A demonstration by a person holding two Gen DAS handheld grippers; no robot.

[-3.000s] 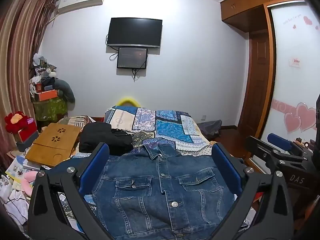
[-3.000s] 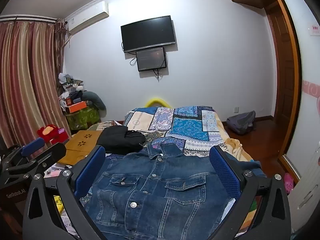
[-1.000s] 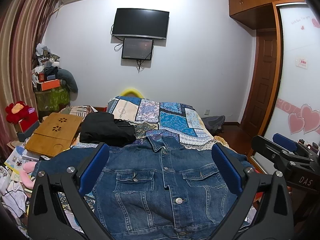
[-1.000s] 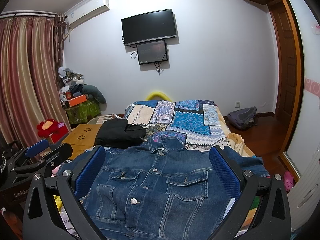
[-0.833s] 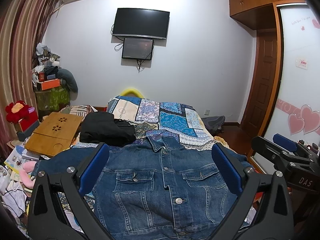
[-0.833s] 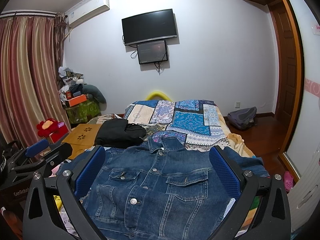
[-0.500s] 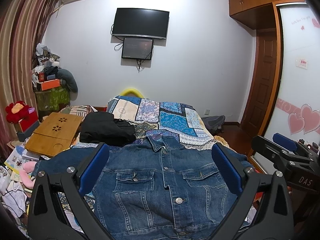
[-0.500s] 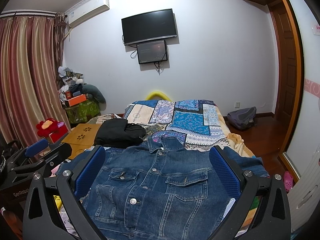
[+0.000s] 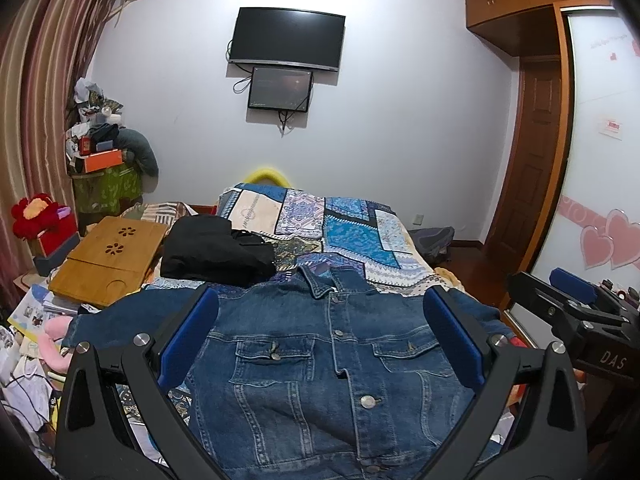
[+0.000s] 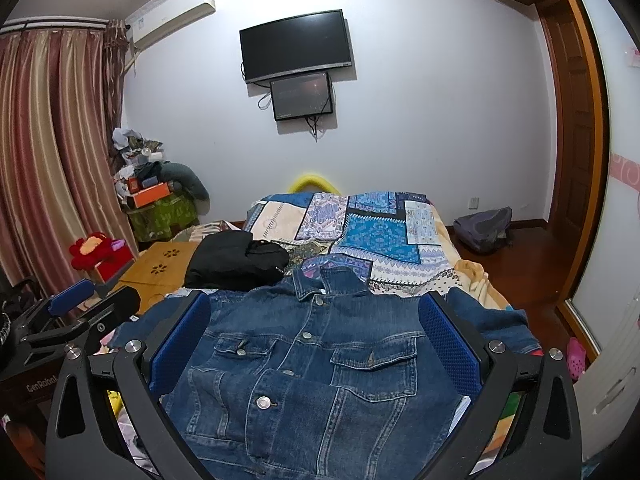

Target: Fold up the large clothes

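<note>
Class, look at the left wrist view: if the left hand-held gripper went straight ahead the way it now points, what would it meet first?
Probably the denim jacket spread on the bed. The left hand-held gripper is open above it, both fingers framing its chest, touching nothing. If the path clears the collar, the patchwork quilt comes next; depth is unclear.

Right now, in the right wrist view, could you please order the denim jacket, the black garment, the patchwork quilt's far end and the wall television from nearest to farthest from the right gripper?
1. denim jacket: directly under the open right gripper.
2. black garment: beyond the collar, left.
3. patchwork quilt, far end: farther up the bed.
4. wall television: on the far wall.
</note>
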